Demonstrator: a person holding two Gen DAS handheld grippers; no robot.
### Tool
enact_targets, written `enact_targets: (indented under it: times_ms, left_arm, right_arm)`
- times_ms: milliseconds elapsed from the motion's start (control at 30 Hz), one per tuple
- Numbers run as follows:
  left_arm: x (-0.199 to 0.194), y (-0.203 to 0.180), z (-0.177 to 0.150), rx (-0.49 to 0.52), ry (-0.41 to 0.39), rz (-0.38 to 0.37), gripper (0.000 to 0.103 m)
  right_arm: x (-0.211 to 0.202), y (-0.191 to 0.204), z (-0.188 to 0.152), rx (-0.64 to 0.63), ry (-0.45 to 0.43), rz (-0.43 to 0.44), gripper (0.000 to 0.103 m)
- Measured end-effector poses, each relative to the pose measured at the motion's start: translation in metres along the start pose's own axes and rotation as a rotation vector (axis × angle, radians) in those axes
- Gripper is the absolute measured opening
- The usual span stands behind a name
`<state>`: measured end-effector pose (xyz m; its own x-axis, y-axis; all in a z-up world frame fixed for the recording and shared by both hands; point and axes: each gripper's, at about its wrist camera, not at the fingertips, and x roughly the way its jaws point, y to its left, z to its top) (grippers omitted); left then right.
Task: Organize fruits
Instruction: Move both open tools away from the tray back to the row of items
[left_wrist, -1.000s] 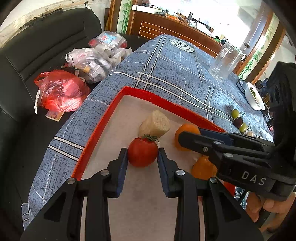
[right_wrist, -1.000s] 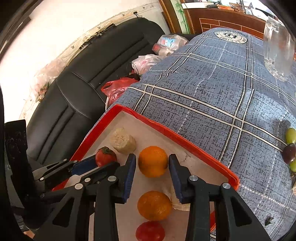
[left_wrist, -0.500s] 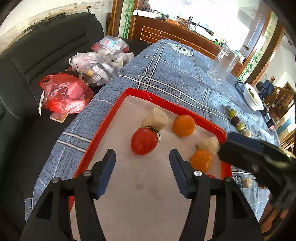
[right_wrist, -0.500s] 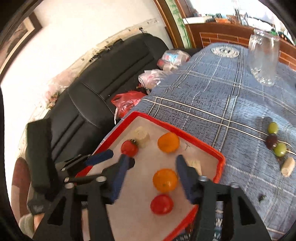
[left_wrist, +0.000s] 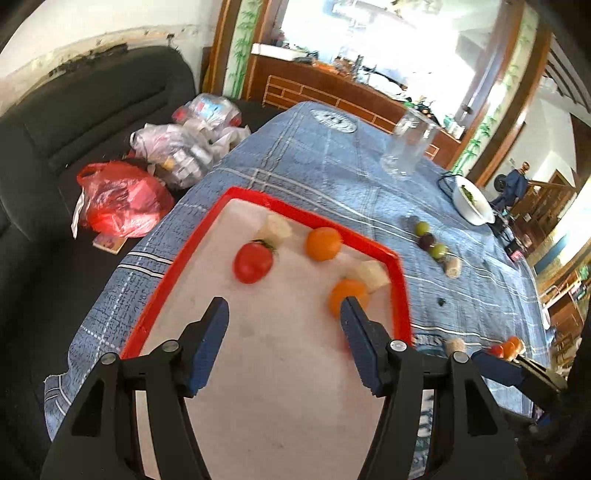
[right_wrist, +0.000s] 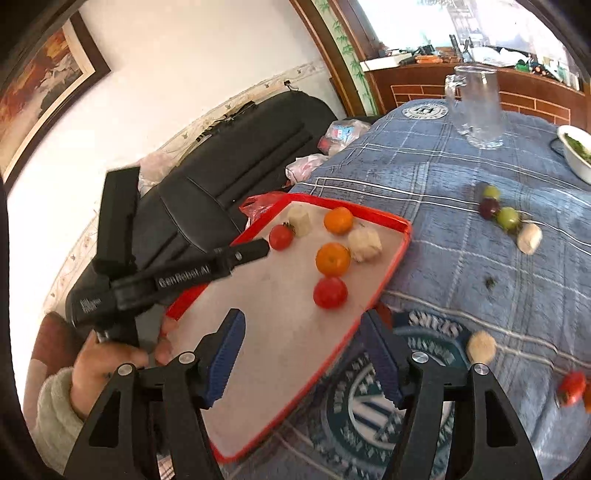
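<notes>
A red-rimmed tray (left_wrist: 177, 284) (right_wrist: 391, 266) lies on the blue checked tablecloth. On it are two tomatoes (left_wrist: 253, 262) (right_wrist: 330, 292), two oranges (left_wrist: 323, 243) (right_wrist: 332, 259) and two pale corn chunks (left_wrist: 276, 228) (right_wrist: 365, 243). My left gripper (left_wrist: 282, 332) is open and empty above the tray's near part. My right gripper (right_wrist: 301, 354) is open and empty over the tray's near right edge. The left gripper also shows in the right wrist view (right_wrist: 255, 251), near a tomato (right_wrist: 280, 237).
Loose grapes (right_wrist: 496, 208), a pale chunk (right_wrist: 529, 238), another chunk (right_wrist: 481, 346) and a tomato (right_wrist: 571, 387) lie on the cloth right of the tray. A glass jug (right_wrist: 476, 107) and a white bowl (right_wrist: 576, 151) stand farther back. A black sofa with plastic bags (left_wrist: 122, 199) is left.
Both grippers opened, let go of the tomato and the orange, and pulled back and up from the tray. The fruit stays on the tray.
</notes>
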<state>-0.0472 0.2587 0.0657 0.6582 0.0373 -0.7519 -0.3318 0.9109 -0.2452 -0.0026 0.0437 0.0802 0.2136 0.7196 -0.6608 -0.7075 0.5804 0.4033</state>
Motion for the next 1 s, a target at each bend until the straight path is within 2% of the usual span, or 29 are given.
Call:
enact_targets:
  times_ms: [100,233,333,667,933,1000]
  left_arm:
    - [-0.013,-0.008,-0.004,0.005,-0.018,-0.031,0.067]
    - [-0.026,-0.019,-0.009,0.018,-0.036,-0.064,0.068]
    - [-0.032,-0.034,-0.013,0.049,-0.032,-0.086,0.073]
    - [-0.033,-0.085,-0.028,0.148,-0.003,-0.156,0.073]
    - [-0.026,-0.113,-0.04,0.196,0.03,-0.193,0.073]
    - [-0.024,-0.123,-0.042,0.216,0.041,-0.2,0.073]
  right_arm:
    - [-0.015,-0.001,-0.013,-0.001,-0.023,-0.031,0.071]
    - [-0.036,-0.008,-0.031,0.005,-0.045,-0.066,0.072]
    - [-0.052,-0.02,-0.046,0.038,-0.062,-0.075,0.072]
    - [-0.081,-0.052,-0.07,0.103,-0.084,-0.146,0.073]
    - [-0.104,-0.087,-0.09,0.207,-0.1,-0.192,0.073]
    - [-0.111,-0.097,-0.09,0.226,-0.113,-0.231,0.073]
